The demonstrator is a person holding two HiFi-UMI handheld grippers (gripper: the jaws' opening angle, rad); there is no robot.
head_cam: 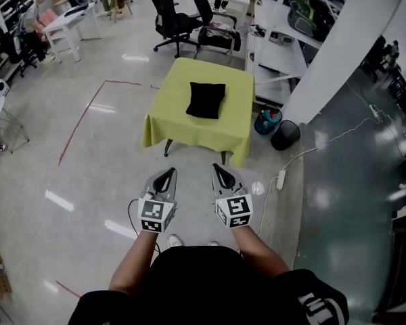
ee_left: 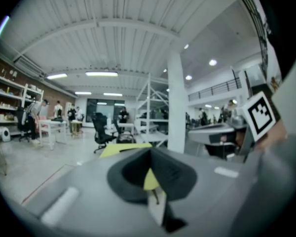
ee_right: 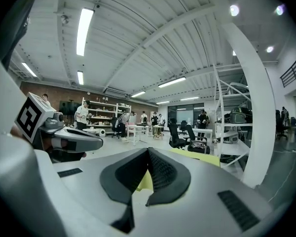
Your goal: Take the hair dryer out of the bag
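Grippers, left [head_cam: 165, 176] and right [head_cam: 221, 174], are hovering closed and empty at lower center, well apart from the black bag [head_cam: 206, 99] lying on the yellow-green counter [head_cam: 172, 117].

Contents of the black bag [head_cam: 206, 100] are hidden.

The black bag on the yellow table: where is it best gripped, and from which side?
Probably a near corner of the black bag, from above on the near side: it lies flat on the table, and its opening cannot be seen.

head view steeply down from above, both gripper views near level, all sharing the far table [head_cam: 189, 124]
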